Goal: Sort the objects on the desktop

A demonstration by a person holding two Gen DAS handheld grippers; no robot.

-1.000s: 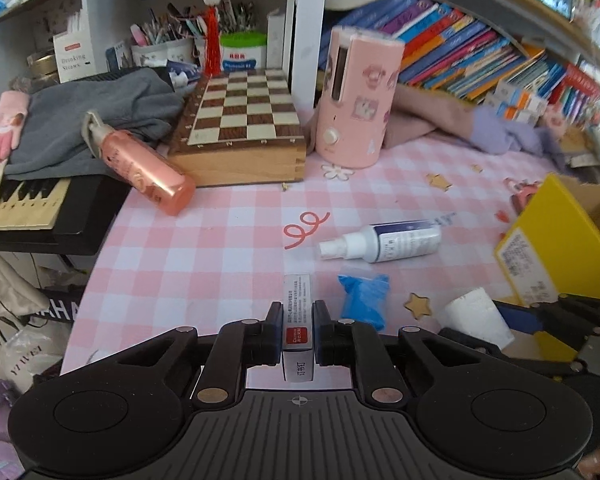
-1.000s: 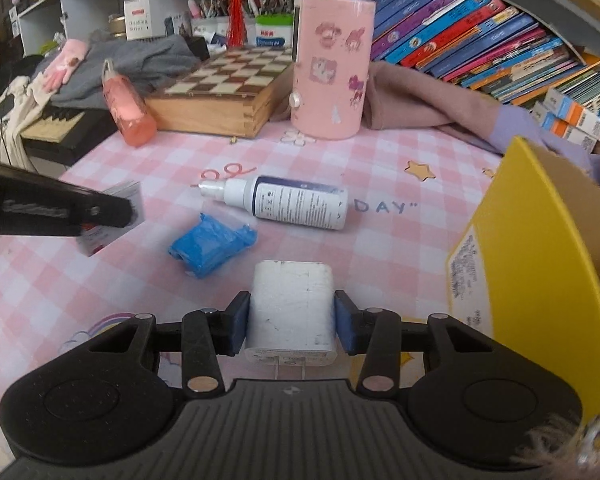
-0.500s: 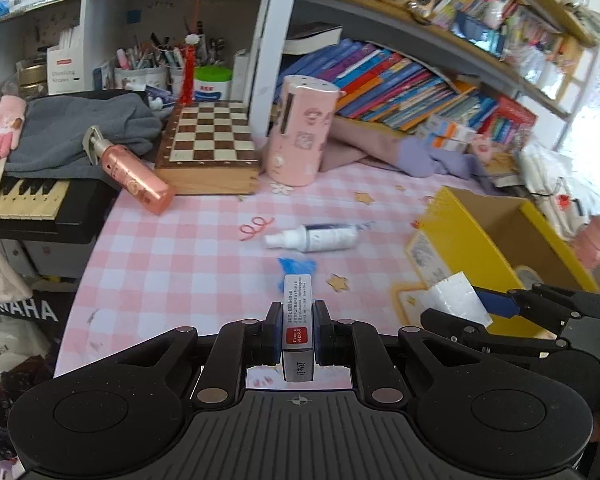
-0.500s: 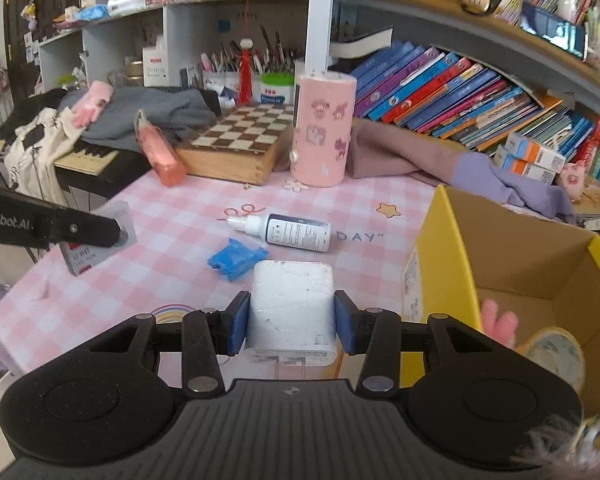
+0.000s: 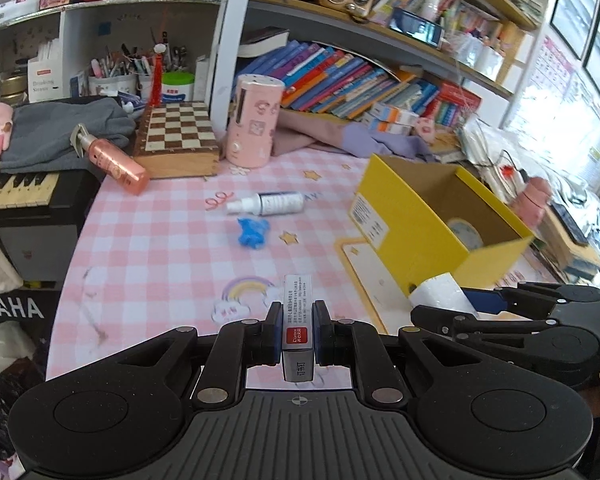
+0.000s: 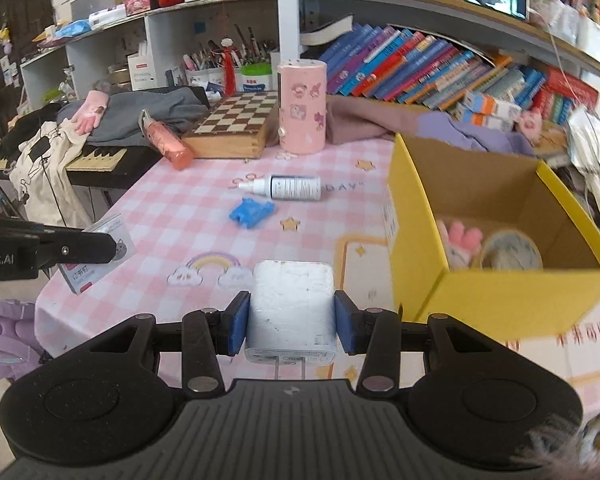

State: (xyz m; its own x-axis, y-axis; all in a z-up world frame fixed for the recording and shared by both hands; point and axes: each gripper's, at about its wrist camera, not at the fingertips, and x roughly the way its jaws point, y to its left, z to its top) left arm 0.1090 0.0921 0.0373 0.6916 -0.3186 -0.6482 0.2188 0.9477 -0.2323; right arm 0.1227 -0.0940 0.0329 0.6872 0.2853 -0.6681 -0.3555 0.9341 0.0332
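My left gripper (image 5: 297,330) is shut on a small staples box (image 5: 298,320), held high above the pink checked table (image 5: 148,248); the box also shows in the right wrist view (image 6: 100,258). My right gripper (image 6: 291,322) is shut on a white charger plug (image 6: 291,312), also seen in the left wrist view (image 5: 440,294), just left of the open yellow box (image 6: 420,240). That box holds a tape roll (image 6: 510,250) and a pink toy (image 6: 462,240). A white spray bottle (image 6: 288,187) and a blue packet (image 6: 252,212) lie on the table.
A pink cylinder (image 6: 302,106), a chessboard box (image 6: 232,124) and a pink pump bottle (image 6: 166,142) stand at the table's back. Clothes and a row of books (image 6: 420,68) lie behind. A keyboard (image 6: 80,160) sits off the left edge.
Both grippers have risen and pulled back from the table with their objects held. The yellow box's inside has come into view.
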